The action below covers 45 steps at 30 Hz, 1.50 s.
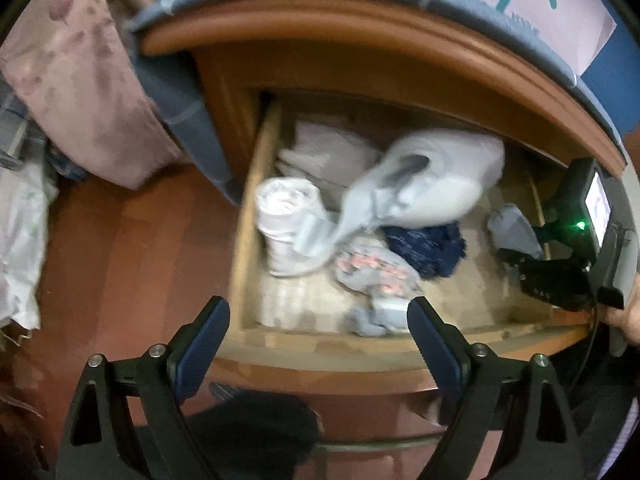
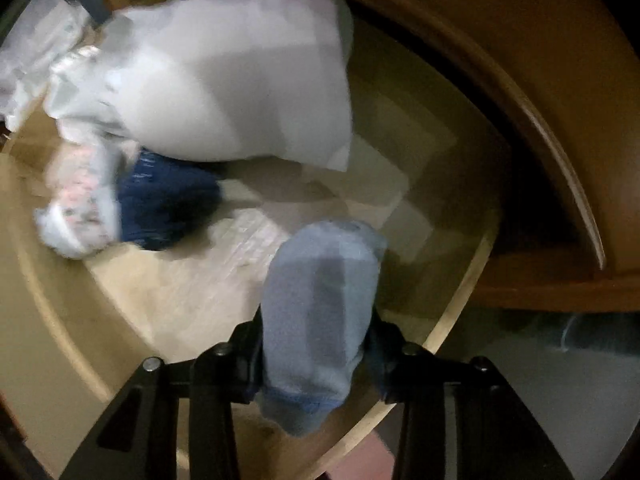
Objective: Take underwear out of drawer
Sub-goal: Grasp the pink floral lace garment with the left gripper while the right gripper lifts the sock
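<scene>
Left gripper (image 1: 319, 344): low centre of the left wrist view, its two blue-padded fingers (image 1: 200, 350) spread wide with nothing between them — they hang over the front edge of the open drawer.

Right gripper (image 2: 316, 354): bottom centre of the right wrist view, its jaws pinching a grey-blue piece of underwear (image 2: 320, 312) that fills the gap between the black fingers. In the left wrist view the same gripper (image 1: 516, 264) sits at the right edge of the frame with that grey-blue cloth (image 1: 512, 228) at its tip, inside the drawer's right end.

Drawer (image 1: 240, 264): pale wood, pulled out under a curved brown wooden top; its lined floor shows bare in the lower middle of the right wrist view.

White roll (image 1: 286, 220): a rolled white cloth at the left side of the drawer, just beside the side wall.

Pale grey garment (image 1: 424, 184): large and loose, in the middle toward the back; blurred, so its kind is unclear. It fills the upper left of the right wrist view.

Dark blue underwear (image 1: 428, 248): crumpled, just below the pale grey garment, centre right.

Flowered grey piece (image 1: 376, 276): pink-patterned, just left of the dark blue one, toward the drawer's front.

Folded white cloth (image 1: 324, 152): at the back left.

Pink fabric (image 1: 80, 80): upper left of the frame, outside the drawer.

Floor (image 1: 120, 248): reddish-brown, left of the drawer.
</scene>
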{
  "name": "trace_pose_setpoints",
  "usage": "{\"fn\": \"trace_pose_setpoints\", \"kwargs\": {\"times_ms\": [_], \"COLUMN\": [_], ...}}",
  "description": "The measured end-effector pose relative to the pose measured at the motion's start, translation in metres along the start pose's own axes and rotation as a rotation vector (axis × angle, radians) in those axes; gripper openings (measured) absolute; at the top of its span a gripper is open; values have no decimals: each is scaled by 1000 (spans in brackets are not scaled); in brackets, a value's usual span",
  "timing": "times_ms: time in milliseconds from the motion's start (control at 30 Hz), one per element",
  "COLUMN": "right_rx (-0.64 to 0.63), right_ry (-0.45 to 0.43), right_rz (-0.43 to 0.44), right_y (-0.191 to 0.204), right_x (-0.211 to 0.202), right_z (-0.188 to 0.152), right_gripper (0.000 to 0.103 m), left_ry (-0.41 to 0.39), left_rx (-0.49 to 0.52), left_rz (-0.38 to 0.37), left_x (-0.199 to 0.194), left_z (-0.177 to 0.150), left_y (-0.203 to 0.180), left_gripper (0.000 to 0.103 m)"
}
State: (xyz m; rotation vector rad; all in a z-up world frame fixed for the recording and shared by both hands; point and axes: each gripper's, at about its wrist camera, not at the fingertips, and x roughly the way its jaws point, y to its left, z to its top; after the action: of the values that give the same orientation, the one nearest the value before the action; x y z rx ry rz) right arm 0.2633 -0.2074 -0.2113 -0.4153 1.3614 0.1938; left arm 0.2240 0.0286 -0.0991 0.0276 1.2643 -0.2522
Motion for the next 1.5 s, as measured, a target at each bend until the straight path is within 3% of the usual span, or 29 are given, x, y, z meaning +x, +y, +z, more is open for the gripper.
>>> {"fn": "trace_pose_setpoints", "kwargs": {"times_ms": [100, 233, 367, 567, 667, 933, 1067, 1200, 1433, 1500], "right_rx": [22, 100, 257, 389, 430, 428, 420, 420, 415, 414], "right_ry": [-32, -140, -278, -466, -543, -577, -590, -593, -618, -623], "right_rz": [43, 97, 186, 243, 248, 243, 254, 259, 262, 266], "right_y": [-2, -9, -21, -48, -55, -56, -50, -48, -46, -46], "right_x": [-24, -68, -98, -142, -160, -169, -169, -168, -174, -175], "right_z": [-8, -26, -41, -56, -67, -72, -75, -74, -74, -74], "right_gripper": [41, 41, 41, 41, 41, 41, 41, 41, 41, 41], "left_ry": [48, 94, 151, 246, 287, 379, 408, 483, 532, 549], "left_rx": [-21, -16, 0, -48, -49, -134, -127, -189, -205, -208], "left_rz": [-40, -39, -49, -70, -43, -51, -22, -34, -11, 6], "left_x": [11, 26, 42, 66, 82, 110, 119, 137, 158, 164], "left_z": [4, 10, 15, 22, 21, 32, 36, 37, 36, 39], "left_y": [-6, -20, -38, -50, -55, -58, -67, -71, -78, -73], "left_gripper": [92, 95, 97, 97, 97, 95, 87, 75, 74, 58]}}
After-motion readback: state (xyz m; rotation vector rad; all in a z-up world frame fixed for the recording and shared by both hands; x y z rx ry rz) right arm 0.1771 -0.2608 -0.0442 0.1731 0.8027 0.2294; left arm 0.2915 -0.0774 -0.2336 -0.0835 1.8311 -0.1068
